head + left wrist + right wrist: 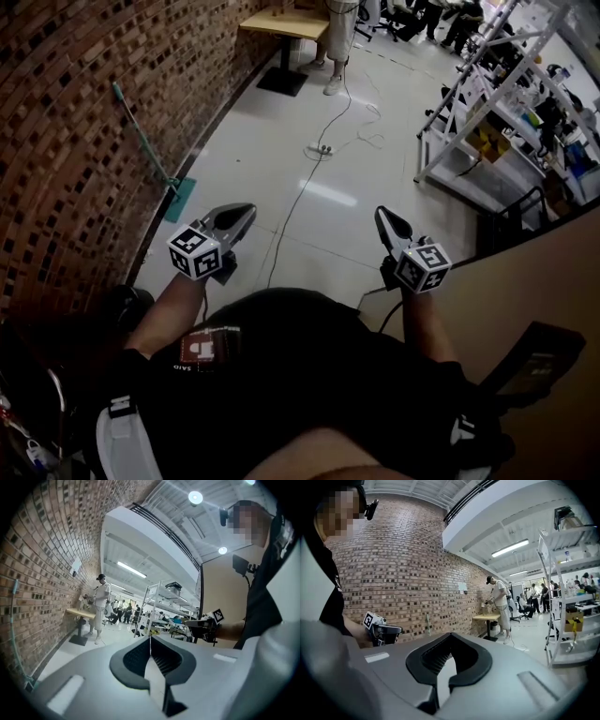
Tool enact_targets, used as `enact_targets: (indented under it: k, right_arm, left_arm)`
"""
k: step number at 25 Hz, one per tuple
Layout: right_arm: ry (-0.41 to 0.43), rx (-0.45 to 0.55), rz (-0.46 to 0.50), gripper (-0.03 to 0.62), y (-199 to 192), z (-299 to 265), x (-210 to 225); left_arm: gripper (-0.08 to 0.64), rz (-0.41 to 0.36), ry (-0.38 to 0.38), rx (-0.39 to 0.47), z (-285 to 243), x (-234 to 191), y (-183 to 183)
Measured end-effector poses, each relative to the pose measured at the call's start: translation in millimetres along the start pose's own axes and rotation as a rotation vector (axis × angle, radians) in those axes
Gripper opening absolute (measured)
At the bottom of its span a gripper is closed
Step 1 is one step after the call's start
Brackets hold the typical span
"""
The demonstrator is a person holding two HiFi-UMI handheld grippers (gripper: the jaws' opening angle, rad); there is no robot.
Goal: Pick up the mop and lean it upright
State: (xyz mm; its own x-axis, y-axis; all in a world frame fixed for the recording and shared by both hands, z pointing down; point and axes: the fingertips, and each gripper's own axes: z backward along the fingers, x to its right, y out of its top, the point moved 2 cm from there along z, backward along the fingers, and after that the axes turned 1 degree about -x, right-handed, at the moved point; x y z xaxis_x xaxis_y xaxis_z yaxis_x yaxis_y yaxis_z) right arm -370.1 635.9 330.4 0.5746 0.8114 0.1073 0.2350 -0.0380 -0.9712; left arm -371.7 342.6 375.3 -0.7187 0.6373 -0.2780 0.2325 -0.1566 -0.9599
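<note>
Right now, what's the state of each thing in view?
mop: leaning upright against the brick wall, head on the floor, not held
left gripper: shut, empty
right gripper: shut, empty
power strip: lying on the floor, cable running from it

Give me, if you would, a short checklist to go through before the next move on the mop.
1. Mop located: ok, it leans against the brick wall, head on the floor.
2. Left tool free: ok, jaws together, nothing between them.
3. Right tool free: ok, jaws together, nothing between them.
4. Tools opened for a grasp: not ok, both shut.
5. Power strip clear of the mop: ok, well apart.
6. Mop resting firmly: cannot tell.
</note>
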Motion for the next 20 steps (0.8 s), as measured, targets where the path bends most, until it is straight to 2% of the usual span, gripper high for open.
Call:
enact_targets:
  k: [4, 9, 20]
  right_arm:
    - [0.003, -0.005, -0.019, 0.014, -1.6, -15.9, 10.0]
    - [0.002, 0.002, -0.025, 0.014, 3.8, -56.1, 23.2]
    - [-0.136, 0.099, -0.058, 0.014, 52.3, -166.6, 53.6]
  left_arm:
    - [0.002, 0.004, 0.003, -0.020, -10.0, -11.7, -2.6]
    - [0.002, 0.013, -0.015, -0.033, -31.4, -54.3, 2.7]
    - [0.002, -0.036, -0.215, -0.083, -112.1, -181.1, 56.3]
